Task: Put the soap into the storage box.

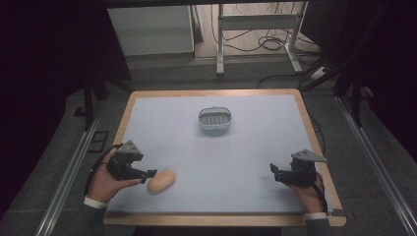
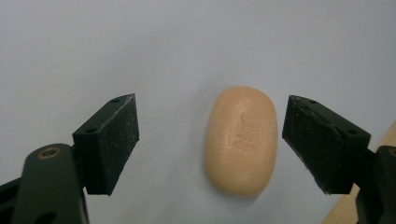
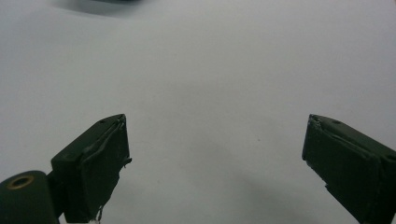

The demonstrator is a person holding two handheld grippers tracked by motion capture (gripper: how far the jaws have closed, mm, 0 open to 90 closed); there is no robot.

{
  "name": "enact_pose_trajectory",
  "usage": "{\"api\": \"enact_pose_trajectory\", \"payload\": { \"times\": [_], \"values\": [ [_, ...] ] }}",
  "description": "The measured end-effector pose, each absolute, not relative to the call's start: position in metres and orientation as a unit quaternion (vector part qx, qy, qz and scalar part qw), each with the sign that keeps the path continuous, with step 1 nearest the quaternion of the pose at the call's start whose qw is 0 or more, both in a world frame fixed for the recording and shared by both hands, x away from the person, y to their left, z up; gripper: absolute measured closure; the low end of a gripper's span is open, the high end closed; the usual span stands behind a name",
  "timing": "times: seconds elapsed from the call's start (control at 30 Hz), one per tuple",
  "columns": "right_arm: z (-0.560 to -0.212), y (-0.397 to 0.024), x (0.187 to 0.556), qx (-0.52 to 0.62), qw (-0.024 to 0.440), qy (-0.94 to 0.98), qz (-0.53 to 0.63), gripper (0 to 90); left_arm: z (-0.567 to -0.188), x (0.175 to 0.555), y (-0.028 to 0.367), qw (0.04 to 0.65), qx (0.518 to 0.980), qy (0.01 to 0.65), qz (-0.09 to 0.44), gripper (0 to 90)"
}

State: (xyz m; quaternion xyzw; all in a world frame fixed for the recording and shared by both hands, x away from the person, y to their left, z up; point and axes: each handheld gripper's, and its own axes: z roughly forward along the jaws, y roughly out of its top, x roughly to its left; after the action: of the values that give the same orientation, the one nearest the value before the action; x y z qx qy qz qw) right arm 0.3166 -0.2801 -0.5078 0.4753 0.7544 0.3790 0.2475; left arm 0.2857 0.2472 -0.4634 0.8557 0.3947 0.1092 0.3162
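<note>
A peach oval soap bar (image 1: 162, 181) lies on the pale blue mat near the front left. My left gripper (image 1: 147, 174) is open right beside it. In the left gripper view the soap (image 2: 241, 139) lies between the two black jaws, nearer the right one, and neither pad touches it; the left gripper (image 2: 209, 142) is open wide. A white oval soap dish (image 1: 215, 118) with a slotted grey insert stands at the middle back of the mat. My right gripper (image 1: 273, 170) rests at the front right, open, and its view has the right gripper (image 3: 215, 158) over bare mat.
The mat lies on a wooden table (image 1: 314, 132) whose edge shows around it. Metal rails (image 1: 74, 162) run along both sides. Behind the table stand a white frame (image 1: 255, 22) and cables on the floor. Wide bare mat separates soap and dish.
</note>
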Motion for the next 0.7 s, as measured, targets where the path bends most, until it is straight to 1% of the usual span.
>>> {"api": "enact_pose_trajectory", "payload": {
  "times": [0.47,0.7],
  "values": [
    [-0.51,-0.281,0.317,0.475,0.248,0.757,0.375,7.2,-0.476,0.282,0.227,0.291,0.87,0.387,0.092,19.5],
    [-0.511,-0.281,0.318,0.476,0.248,0.758,0.37,7.3,-0.489,0.282,0.215,0.26,0.882,0.384,0.082,20.1]
  ]
}}
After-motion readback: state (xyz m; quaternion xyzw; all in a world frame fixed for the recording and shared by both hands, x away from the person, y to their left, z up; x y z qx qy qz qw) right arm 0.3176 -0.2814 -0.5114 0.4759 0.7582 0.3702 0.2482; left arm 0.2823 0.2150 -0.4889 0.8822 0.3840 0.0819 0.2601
